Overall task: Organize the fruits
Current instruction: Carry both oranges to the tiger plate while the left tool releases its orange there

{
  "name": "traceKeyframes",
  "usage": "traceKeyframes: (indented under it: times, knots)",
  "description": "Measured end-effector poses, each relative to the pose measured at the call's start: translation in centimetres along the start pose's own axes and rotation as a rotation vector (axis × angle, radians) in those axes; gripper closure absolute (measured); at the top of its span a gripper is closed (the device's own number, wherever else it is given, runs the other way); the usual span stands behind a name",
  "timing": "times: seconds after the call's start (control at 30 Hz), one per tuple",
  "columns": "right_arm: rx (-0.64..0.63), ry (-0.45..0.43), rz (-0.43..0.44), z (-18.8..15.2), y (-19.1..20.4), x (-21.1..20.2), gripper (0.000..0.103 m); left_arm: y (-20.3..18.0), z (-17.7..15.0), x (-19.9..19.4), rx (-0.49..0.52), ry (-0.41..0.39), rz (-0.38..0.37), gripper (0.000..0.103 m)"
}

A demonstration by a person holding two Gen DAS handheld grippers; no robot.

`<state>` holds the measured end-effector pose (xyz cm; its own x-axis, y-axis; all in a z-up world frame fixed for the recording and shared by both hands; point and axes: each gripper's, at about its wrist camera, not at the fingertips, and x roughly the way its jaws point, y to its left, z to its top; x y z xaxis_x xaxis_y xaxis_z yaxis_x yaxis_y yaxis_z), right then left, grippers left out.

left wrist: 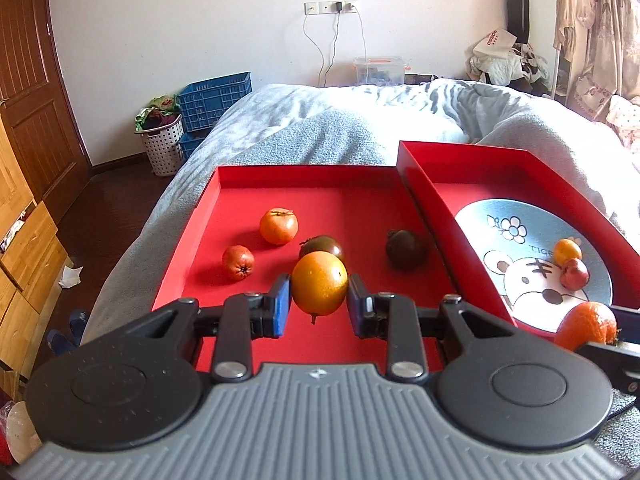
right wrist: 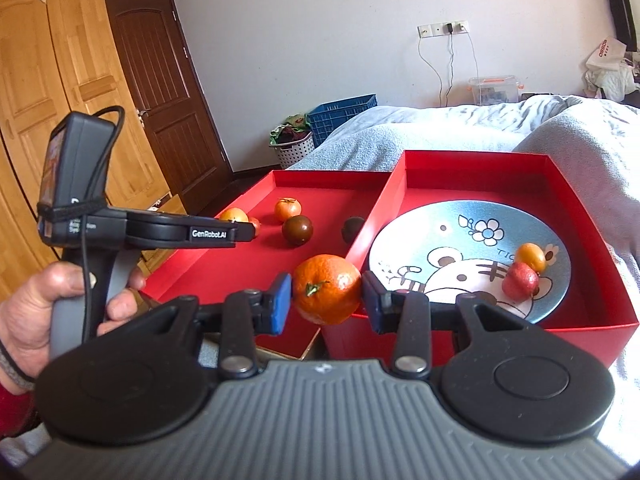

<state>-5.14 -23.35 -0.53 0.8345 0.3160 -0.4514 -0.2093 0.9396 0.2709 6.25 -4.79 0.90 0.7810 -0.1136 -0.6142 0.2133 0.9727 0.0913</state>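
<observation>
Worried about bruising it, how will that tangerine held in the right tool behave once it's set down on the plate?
The tangerine looks round, so it may roll on the dished plate toward the two small fruits. Its glossy peel could slip between the right tool pads. It probably gives slightly when squeezed.

left red cardboard tray (left wrist: pixel 200 216) beside right red cardboard box (right wrist: pixel 592 216), both on grey blanketed bed (left wrist: pixel 320 120) | round cartoon-printed plate (right wrist: pixel 440 240) inside box | small yellow fruit (right wrist: pixel 530 257) behind, touching small red fruit (right wrist: pixel 519 281), on plate's right | blue plastic crates (left wrist: pixel 214 98) left of bed
</observation>
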Motion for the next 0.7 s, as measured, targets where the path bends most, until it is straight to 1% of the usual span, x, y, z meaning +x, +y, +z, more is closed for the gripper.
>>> traceKeyframes:
  times: [0.2,0.4,0.57,0.63,0.7]
  knots:
    - [0.019,-0.009,-0.025,-0.2,-1.0,-0.7,0.061,-3.0,1.1,-0.4,0.043,-0.015,-0.051,0.068]
    - [0.043,-0.033,-0.085,-0.4,-2.2,-1.3,0.061,-7.0,2.2,0.4,0.089,-0.021,-0.122,0.068]
    - [0.071,-0.036,-0.146,-0.6,-3.9,-1.3,0.061,-10.3,2.8,1.9,0.111,-0.002,-0.174,0.068]
    - [0.090,-0.035,-0.148,-0.7,-4.4,-1.2,0.061,-11.3,2.9,2.7,0.112,0.011,-0.190,0.068]
    - [0.081,-0.036,-0.153,-0.7,-4.4,-1.2,0.061,-12.2,3.0,3.7,0.117,0.027,-0.203,0.068]
